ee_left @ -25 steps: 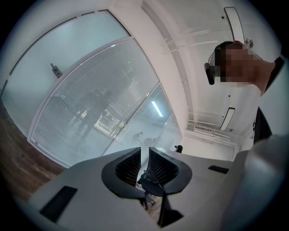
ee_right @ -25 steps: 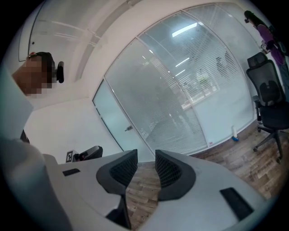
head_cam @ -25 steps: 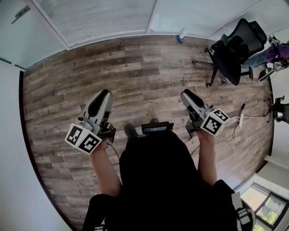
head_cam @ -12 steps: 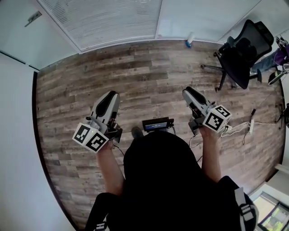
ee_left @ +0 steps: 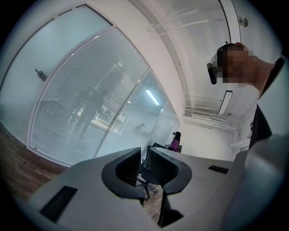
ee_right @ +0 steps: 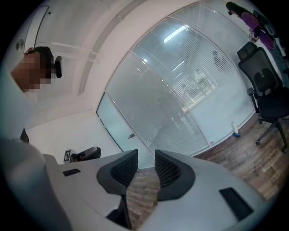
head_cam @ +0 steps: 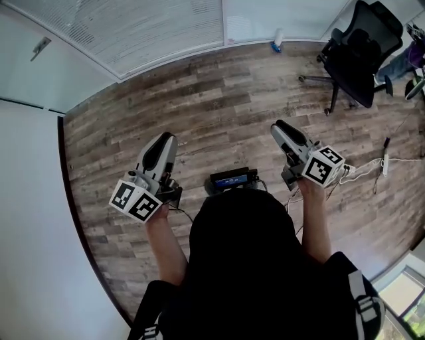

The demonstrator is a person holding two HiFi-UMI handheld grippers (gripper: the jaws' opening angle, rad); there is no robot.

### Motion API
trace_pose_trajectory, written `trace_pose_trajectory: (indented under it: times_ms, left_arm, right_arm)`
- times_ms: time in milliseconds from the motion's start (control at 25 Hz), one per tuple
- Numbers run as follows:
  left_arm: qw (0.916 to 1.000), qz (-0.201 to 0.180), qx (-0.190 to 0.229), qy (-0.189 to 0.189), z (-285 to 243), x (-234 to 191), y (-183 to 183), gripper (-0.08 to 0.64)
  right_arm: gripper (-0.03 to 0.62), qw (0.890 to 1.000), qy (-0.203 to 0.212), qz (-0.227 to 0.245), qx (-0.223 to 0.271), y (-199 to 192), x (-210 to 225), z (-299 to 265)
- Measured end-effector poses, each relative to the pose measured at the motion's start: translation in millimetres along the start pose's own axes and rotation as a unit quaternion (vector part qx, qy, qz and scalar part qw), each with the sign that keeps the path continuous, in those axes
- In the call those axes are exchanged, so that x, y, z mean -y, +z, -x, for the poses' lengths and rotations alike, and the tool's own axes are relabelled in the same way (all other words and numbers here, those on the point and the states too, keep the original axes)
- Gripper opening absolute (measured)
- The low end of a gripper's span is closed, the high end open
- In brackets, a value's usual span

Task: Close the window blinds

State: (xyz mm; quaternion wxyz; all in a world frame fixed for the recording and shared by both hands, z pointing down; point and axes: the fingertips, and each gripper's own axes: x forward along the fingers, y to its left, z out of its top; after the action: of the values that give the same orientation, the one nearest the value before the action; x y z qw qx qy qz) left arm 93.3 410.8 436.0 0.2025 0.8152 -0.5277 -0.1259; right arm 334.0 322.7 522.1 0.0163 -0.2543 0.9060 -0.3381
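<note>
Well back from the window blinds point(head_cam: 159, 26) (down, slat tilt unclear), left hand-held gripper point(head_cam: 162, 141) and right hand-held gripper point(head_cam: 279, 127) hang slightly spread, empty; any closing means stepping nearer first.

A grey-brown wood-plank floor point(head_cam: 219, 99) runs up to a long glass partition point(head_cam: 279, 16), part of it lined with slatted window blinds point(head_cam: 153, 26). A frosted glass door point(head_cam: 33, 73) with a metal handle point(head_cam: 40, 45) stands beside the blinds, next to a plain white wall point(head_cam: 26, 219). A black office chair point(head_cam: 358, 53) sits near the partition. A strip light point(ee_right: 175, 32) shows bright in the glass.
</note>
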Motion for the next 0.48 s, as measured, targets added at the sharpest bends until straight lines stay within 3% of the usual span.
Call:
trace_pose_trajectory:
  times_ms: [480]
  left_arm:
    - [1.0,0.005,-0.004,0.003,-6,7,-10,0.066]
  right_arm:
    - [0.118,1.0,-0.002,0.007,-0.006,0,8,14]
